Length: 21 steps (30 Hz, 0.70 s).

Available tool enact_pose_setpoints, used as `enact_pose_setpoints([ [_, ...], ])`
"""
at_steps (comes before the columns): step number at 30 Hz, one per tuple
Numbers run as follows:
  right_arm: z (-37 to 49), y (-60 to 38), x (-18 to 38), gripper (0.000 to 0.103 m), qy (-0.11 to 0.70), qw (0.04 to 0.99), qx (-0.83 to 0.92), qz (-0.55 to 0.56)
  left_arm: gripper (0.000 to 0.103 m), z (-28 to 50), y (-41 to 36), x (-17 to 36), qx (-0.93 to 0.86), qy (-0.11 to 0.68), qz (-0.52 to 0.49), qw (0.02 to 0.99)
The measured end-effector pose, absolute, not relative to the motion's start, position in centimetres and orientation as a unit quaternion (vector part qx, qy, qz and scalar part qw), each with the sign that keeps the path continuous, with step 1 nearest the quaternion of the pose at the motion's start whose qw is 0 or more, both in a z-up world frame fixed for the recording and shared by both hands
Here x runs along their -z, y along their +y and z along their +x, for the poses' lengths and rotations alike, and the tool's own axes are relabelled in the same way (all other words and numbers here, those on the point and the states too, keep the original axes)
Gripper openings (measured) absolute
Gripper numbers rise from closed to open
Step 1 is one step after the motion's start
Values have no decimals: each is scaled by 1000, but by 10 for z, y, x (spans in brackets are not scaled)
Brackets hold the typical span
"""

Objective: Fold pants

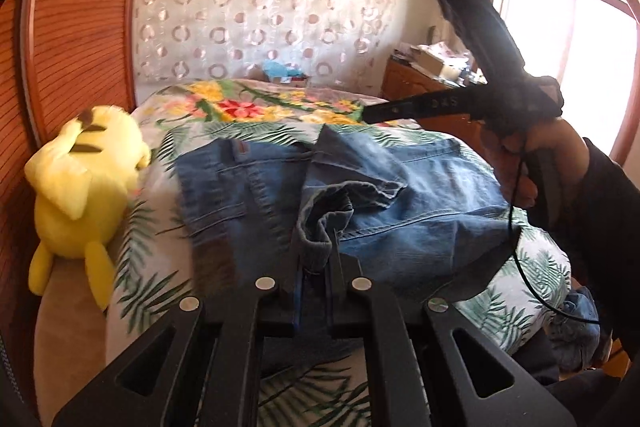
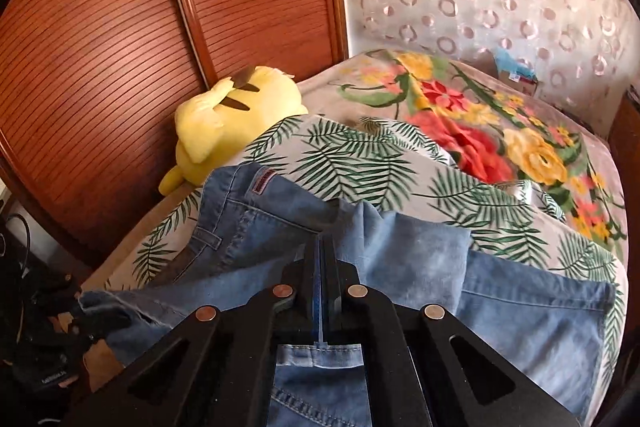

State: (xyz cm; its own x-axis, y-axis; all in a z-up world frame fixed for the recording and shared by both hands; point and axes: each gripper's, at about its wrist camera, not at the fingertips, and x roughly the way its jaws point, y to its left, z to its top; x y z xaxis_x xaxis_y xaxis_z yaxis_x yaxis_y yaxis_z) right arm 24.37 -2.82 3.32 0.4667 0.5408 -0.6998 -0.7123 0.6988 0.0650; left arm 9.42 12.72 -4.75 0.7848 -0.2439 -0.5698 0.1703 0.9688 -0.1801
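Blue denim pants (image 1: 400,195) lie partly folded on the bed, waistband with a red label at the far left. My left gripper (image 1: 316,255) is shut on a bunched cuff of the pants and holds it just above the pile. In the right wrist view the pants (image 2: 400,259) spread across the leaf-print cover. My right gripper (image 2: 322,247) is shut on a fold of denim, which runs between its closed fingers. The right gripper also shows in the left wrist view (image 1: 368,113), held in a hand above the far side of the pants.
A yellow plush toy (image 1: 84,187) lies at the bed's left edge against a wooden slatted wardrobe (image 1: 72,47); it also shows in the right wrist view (image 2: 232,115). A floral blanket (image 2: 480,131) covers the far bed. A cluttered dresser (image 1: 424,75) stands by the window.
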Motion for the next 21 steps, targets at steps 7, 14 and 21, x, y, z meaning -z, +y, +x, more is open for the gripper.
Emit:
enact_pose_setpoints([
  [7,252,0,9,36,394,841,-346,-135,9,94,142,82,91,344,-63,932],
  [14,261,6,39,40,426,829,-335,-135,9,96,142,99,92,364,-61,925],
  [21,267,11,28,4,427,810,-383,-124,9,91,143,98,92,359,-67,926],
])
